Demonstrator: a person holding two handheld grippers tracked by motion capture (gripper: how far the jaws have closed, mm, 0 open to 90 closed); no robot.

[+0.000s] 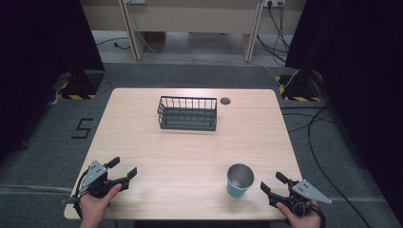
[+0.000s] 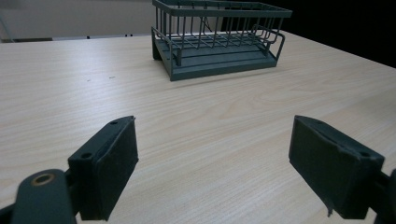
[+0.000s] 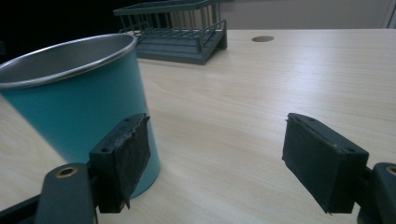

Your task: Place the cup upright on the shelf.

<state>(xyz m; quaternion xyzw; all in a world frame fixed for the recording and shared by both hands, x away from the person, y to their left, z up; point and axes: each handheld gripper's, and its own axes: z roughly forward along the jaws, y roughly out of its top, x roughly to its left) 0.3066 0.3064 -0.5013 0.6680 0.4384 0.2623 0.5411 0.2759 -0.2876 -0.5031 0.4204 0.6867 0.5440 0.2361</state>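
Two handheld grippers, both spread wide, both gripping nothing: left gripper (image 1: pixel 124 169) near table's (image 1: pixel 142 142) front left corner, right gripper (image 1: pixel 273 184) just beside teal metal cup (image 1: pixel 239 181) standing upright. Dark wire rectangular basket (image 1: pixel 187 113) farther back, centre.

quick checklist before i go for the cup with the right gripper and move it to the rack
1. Right gripper open: ok, its fingers stand wide apart.
2. Teal metal cup with a steel rim upright on the light wooden table: ok.
3. Cup between the right fingers: not ok, it stands beside the gripper's left finger, outside the gap.
4. Cup empty: cannot tell, its bottom is hard to see.
5. Dark green wire rack free to receive it: ok, nothing lies in it.
6. Left gripper out of the way: ok, open at the table's near left corner, far from cup and rack.
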